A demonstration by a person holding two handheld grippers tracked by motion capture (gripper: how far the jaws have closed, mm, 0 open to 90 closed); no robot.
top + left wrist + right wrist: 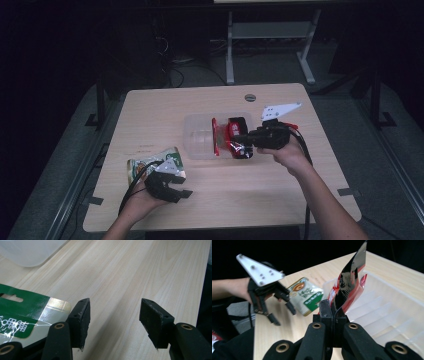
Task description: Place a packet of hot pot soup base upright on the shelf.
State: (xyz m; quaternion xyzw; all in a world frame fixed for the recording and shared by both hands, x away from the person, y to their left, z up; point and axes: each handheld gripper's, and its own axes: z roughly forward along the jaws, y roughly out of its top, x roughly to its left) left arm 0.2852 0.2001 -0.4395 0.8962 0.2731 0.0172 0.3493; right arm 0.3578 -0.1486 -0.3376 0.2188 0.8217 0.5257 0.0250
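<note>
A green and silver snack packet (145,164) lies flat on the wooden table near its front left. My left gripper (180,196) rests just right of it, jaws open over bare wood with nothing between them (113,315); the green packet's edge (22,312) lies beside the left jaw. My right gripper (241,140) is shut on a red and black packet (234,136), held upright over the right end of a clear plastic tray (197,137). In the right gripper view the red packet (348,282) rises from the closed jaws (333,312), with the tray (387,312) beneath.
The table (165,105) has a round grommet (250,97) near its far edge. A white desk frame (230,50) stands on the dark floor behind. The tray corner (30,252) lies beyond the left gripper. A hand holds the left gripper (283,312) by the green packet (305,296).
</note>
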